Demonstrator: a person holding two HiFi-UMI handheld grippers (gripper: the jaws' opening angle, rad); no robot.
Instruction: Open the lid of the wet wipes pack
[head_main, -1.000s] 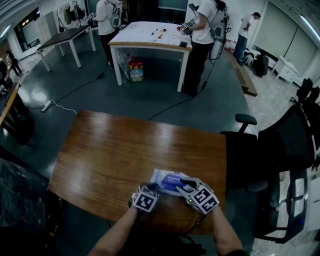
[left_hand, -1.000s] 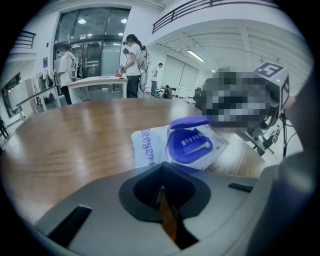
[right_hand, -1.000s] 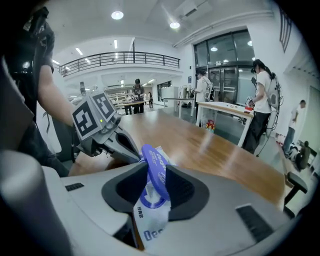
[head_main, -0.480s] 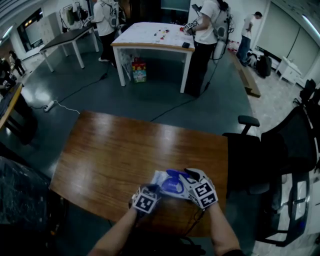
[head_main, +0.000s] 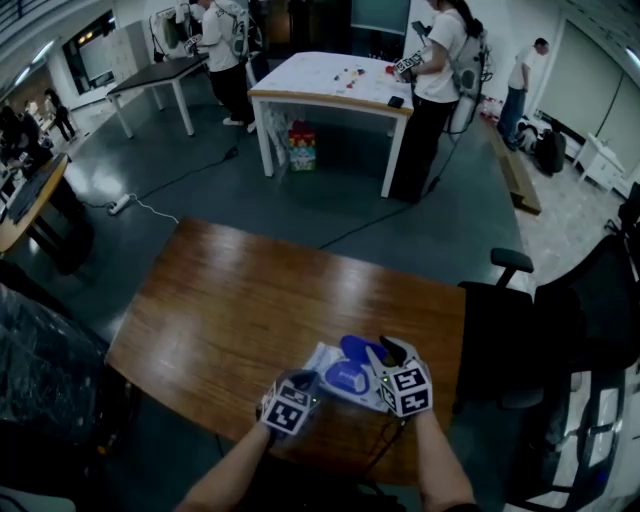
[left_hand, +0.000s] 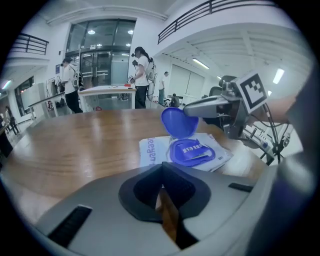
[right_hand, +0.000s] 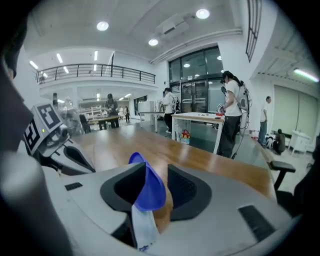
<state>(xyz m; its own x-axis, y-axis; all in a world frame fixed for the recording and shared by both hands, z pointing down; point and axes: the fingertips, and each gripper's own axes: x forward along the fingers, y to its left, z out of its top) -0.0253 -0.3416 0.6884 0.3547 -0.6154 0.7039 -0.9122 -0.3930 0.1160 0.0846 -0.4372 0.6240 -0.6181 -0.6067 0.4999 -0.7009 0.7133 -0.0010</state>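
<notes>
A white wet wipes pack (head_main: 322, 362) lies on the wooden table (head_main: 250, 300) near its front edge. Its blue lid (head_main: 358, 349) stands flipped up from the blue base ring (left_hand: 192, 152). My right gripper (head_main: 376, 352) is shut on the lid (right_hand: 149, 187), which sits edge-on between the pads; its jaws are opening. In the left gripper view the lid (left_hand: 179, 121) hangs upright at the right gripper's fingertip (left_hand: 192, 107). My left gripper (head_main: 303, 380) rests just short of the pack's near left corner, jaws shut with nothing between them (left_hand: 162, 170).
A black office chair (head_main: 540, 330) stands right of the table. Beyond it lies open grey floor with a white table (head_main: 330, 85), people standing around it, and a cable on the floor (head_main: 150, 205). A dark covered bulk (head_main: 45, 370) sits at the left.
The right gripper has swung the blue lid up and away from the pack, from nearly flat to standing open. The left gripper has stayed by the pack's corner.
</notes>
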